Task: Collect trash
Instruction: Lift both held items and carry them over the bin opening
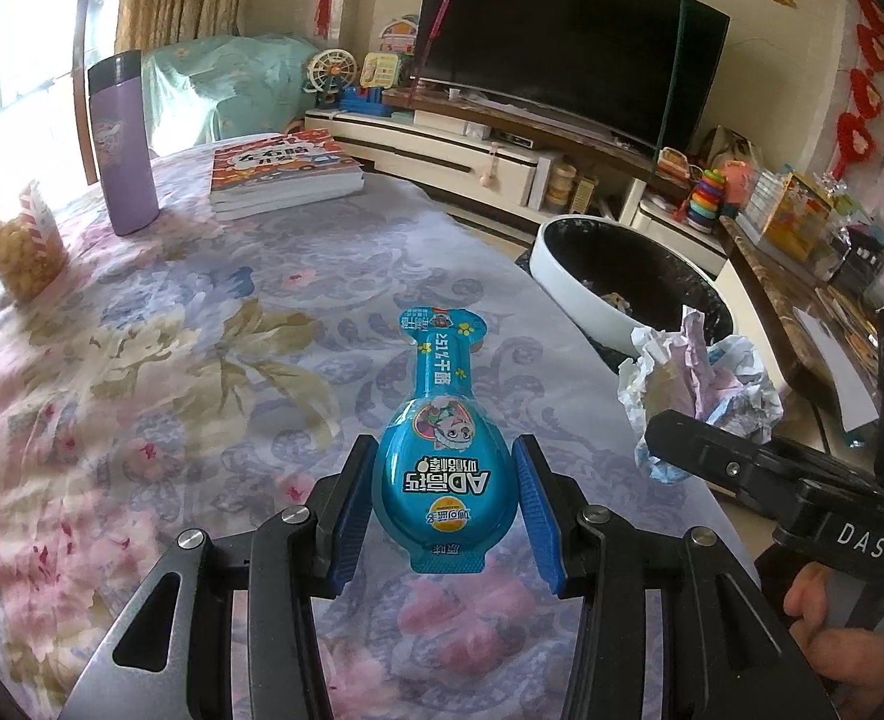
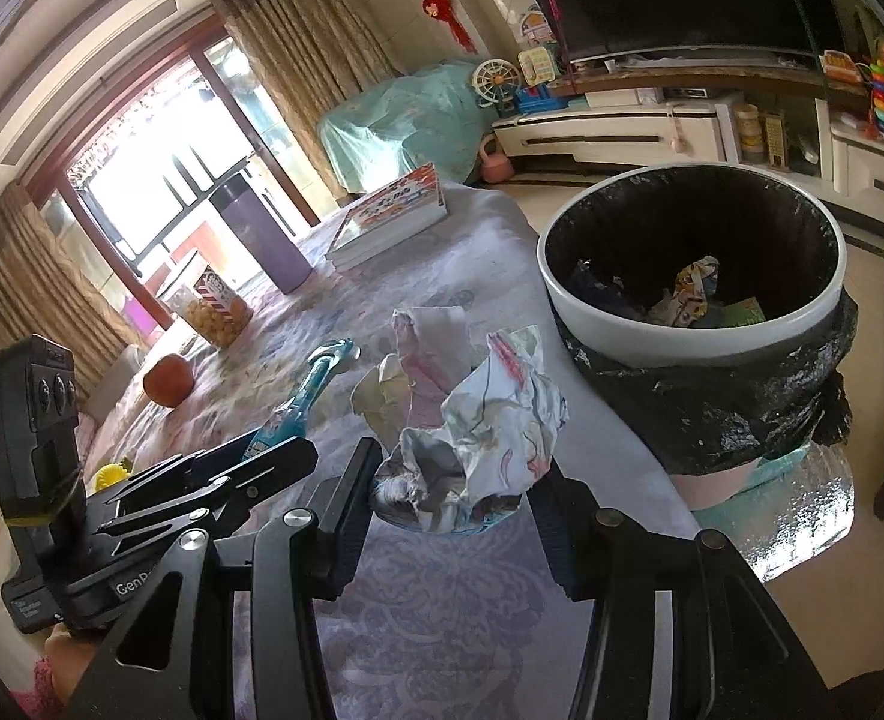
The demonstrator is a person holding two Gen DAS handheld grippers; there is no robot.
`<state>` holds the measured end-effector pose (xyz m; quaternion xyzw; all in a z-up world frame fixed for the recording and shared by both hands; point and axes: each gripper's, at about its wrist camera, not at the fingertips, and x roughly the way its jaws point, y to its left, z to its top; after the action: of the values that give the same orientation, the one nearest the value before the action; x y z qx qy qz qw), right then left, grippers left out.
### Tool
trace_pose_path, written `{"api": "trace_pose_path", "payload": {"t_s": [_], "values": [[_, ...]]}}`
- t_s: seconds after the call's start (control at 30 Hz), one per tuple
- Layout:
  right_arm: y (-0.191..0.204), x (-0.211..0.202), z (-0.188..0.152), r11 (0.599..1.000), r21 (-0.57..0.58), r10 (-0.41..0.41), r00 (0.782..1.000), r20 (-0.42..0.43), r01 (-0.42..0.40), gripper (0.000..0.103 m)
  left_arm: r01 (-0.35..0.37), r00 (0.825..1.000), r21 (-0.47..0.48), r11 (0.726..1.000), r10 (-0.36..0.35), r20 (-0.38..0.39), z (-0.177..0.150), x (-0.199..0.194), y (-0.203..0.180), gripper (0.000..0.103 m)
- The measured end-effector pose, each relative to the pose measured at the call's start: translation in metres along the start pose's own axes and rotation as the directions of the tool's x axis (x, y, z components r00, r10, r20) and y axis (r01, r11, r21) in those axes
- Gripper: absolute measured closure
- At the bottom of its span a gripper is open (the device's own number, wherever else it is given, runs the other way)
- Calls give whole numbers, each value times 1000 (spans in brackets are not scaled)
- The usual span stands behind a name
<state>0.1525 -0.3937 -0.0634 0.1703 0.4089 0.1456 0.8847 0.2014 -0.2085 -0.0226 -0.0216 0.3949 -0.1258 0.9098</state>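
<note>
Blue plastic fills the left gripper (image 1: 445, 510): a teal snack wrapper (image 1: 442, 450) sits between its blue pads, bulb end in the grip, neck sticking forward over the floral tablecloth (image 1: 171, 360). The pads press the bulb's sides, so the wrapper looks clamped and lifted clear of the cloth.

The right gripper (image 2: 451, 495) is closed on a wad of crumpled paper (image 2: 472, 414), which bulges up out of the jaws. Its right pad is hidden behind the wad, but the paper sits wedged between the fingers and off the table.

The bin (image 2: 691, 324), white-rimmed with a black liner, stands just past the table edge, ahead and to the right of both grippers. It already holds some scraps: a crumpled printed piece and a green bit lie at the bottom. So some trash is in, two pieces are in hand, and neither is over the rim yet. No other loose litter shows on the cloth; what is left there, a bottle (image 1: 120, 144), books (image 1: 285, 174), a snack jar (image 1: 18, 240) and an orange (image 2: 168, 380), looks like things to keep.

Both grippers slant down and forward, side by side, the right one nearer the bin. A bit of the person's hand (image 1: 820, 618) shows beneath the right gripper in the left view.
</note>
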Motion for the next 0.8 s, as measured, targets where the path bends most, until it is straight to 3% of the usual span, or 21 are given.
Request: {"api": "trace_pose_path", "payload": {"t_s": [0.8], "values": [[-24,-25,5,998,46,-36,998,56,33,53,50,999,55,997,-50,1,7,5,-29,59]]}}
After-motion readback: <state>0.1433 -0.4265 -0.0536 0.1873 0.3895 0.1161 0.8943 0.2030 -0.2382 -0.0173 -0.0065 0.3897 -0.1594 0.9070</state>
